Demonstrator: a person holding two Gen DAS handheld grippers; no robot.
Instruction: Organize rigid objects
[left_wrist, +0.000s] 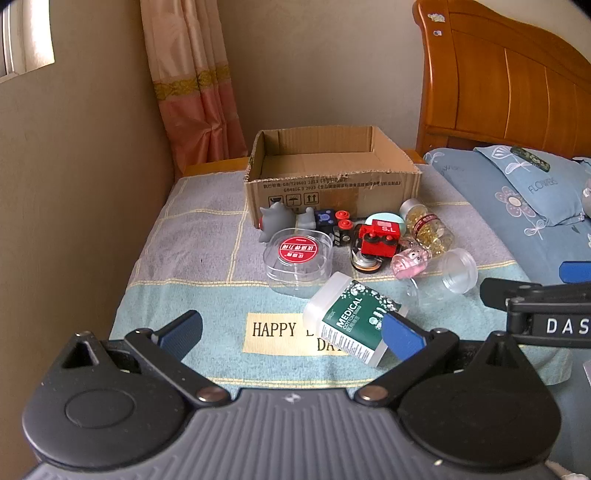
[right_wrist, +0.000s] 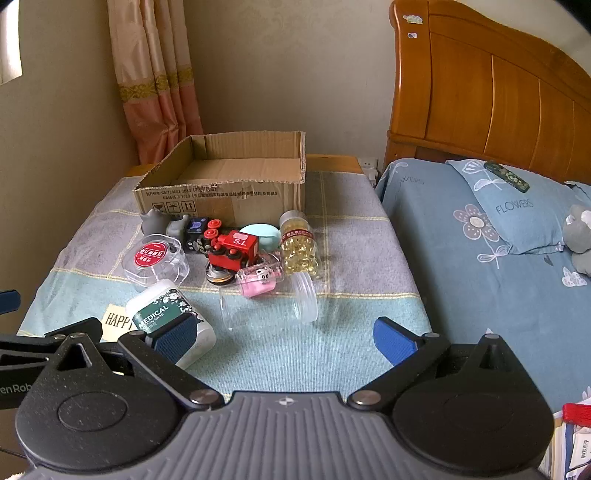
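Observation:
An open cardboard box (left_wrist: 332, 184) (right_wrist: 225, 188) stands empty at the back of a towel-covered table (left_wrist: 192, 295) (right_wrist: 343, 332). In front of it lies a pile: a green medical cotton swab box (left_wrist: 351, 317) (right_wrist: 166, 314), a clear round case with a red label (left_wrist: 299, 258) (right_wrist: 155, 262), a red toy train (left_wrist: 380, 236) (right_wrist: 232, 251), a bottle of yellow capsules (left_wrist: 428, 225) (right_wrist: 297, 243), a clear empty jar (left_wrist: 450, 277) (right_wrist: 269, 302), a pink case (left_wrist: 410, 262) (right_wrist: 258, 280) and grey figures (left_wrist: 277, 218) (right_wrist: 155, 221). My left gripper (left_wrist: 291, 336) and right gripper (right_wrist: 284, 339) are open, empty, short of the pile.
A bed with a blue flowered sheet (right_wrist: 480, 295) and pillow (right_wrist: 517, 210) lies right of the table, with a wooden headboard (right_wrist: 498, 103) behind. A wall and curtain (left_wrist: 192, 81) stand at the left and back. Black dice (left_wrist: 328, 218) and a mint round case (right_wrist: 264, 232) lie in the pile.

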